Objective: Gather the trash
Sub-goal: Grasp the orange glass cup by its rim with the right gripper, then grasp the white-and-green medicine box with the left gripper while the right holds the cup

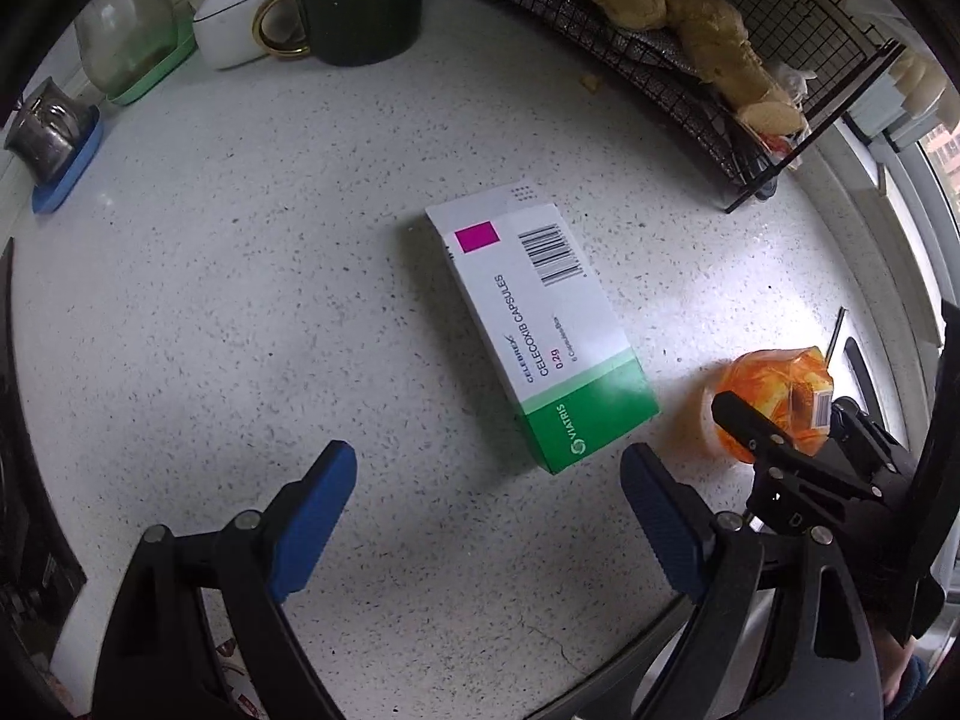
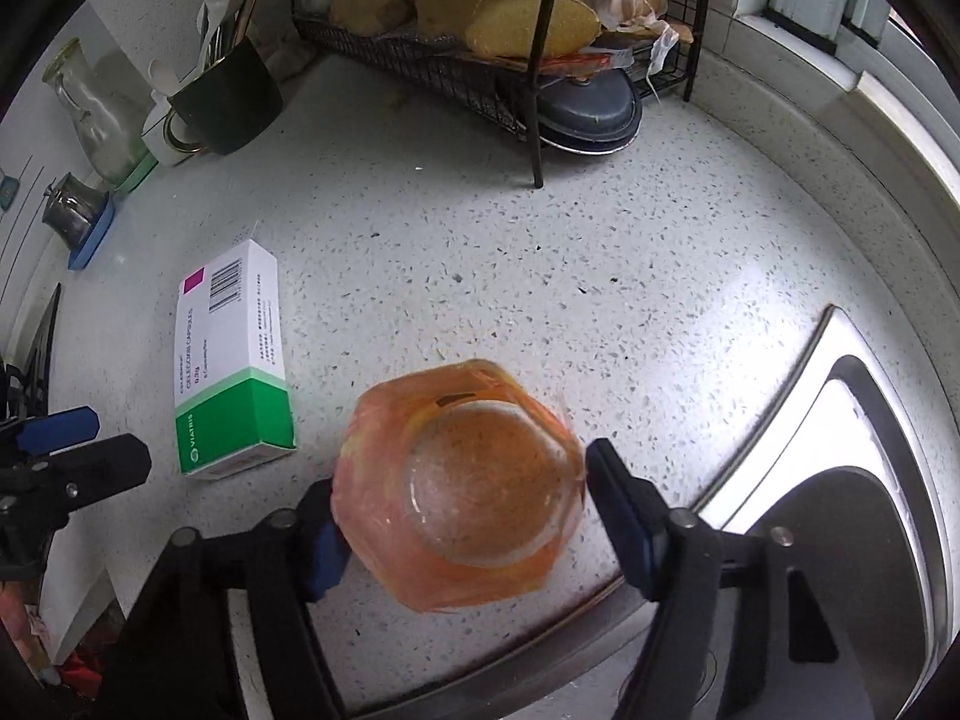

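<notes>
Left gripper [image 1: 489, 516] points steeply down at the speckled counter [image 1: 240, 300], jaws wide apart, nothing between them. The medicine box [image 1: 540, 330] lies flat just ahead of the blue pads [image 1: 318, 516], not touching. Its long axis runs away from the fingers and slightly skewed, green end nearest and roughly centred in the gap, so the jaws would close across the short width; judging by the skew, a small wrist roll looks needed before dropping. Further right, the orange plastic cup [image 2: 459, 492] sits near the counter's front edge, just beside the sink [image 2: 840, 510], close to the box but apart from it. Right gripper [image 2: 462, 516] straddles the cup from above, also aimed steeply down: left pad [image 2: 327, 540] looks pressed against the cup wall, right pad [image 2: 624, 516] is at the film edge, contact there I can't confirm. Jaws partly closed around it, grip not yet secure as far as I can see. Each hand is nearer its own item.
</notes>
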{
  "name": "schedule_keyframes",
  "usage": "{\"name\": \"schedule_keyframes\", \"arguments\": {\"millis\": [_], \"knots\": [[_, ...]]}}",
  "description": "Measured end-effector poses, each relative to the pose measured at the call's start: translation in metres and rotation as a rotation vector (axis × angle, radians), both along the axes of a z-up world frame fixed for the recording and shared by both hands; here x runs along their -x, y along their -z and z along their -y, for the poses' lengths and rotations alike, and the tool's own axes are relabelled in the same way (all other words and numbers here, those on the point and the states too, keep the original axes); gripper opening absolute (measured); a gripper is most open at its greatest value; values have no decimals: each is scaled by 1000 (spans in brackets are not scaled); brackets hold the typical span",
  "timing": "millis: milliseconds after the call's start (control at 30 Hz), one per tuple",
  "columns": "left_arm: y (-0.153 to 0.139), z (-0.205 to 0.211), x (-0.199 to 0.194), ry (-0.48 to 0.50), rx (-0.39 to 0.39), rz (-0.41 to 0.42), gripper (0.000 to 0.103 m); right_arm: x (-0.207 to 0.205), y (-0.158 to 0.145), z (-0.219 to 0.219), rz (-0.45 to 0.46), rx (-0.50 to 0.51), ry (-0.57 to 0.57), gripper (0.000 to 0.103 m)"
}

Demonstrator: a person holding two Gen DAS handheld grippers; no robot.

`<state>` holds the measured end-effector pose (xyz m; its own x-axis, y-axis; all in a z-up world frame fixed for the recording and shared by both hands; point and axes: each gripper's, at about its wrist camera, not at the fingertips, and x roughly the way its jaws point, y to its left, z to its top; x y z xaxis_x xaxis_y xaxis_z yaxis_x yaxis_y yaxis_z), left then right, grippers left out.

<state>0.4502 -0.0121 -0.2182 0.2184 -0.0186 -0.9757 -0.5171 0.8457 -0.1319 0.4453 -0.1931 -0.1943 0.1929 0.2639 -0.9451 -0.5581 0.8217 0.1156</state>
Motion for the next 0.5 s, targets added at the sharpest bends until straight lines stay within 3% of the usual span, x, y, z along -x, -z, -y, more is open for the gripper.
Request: {"name": "schedule_keyframes", "arguments": {"millis": [267,500], "knots": [[5,3,-20,-32,-7,-1,88,1,-17,13,19,-51,-34,65],[18,11,-54,-23,-39,-16,88,-1,-29,27,63,-32,-40,65]]}}
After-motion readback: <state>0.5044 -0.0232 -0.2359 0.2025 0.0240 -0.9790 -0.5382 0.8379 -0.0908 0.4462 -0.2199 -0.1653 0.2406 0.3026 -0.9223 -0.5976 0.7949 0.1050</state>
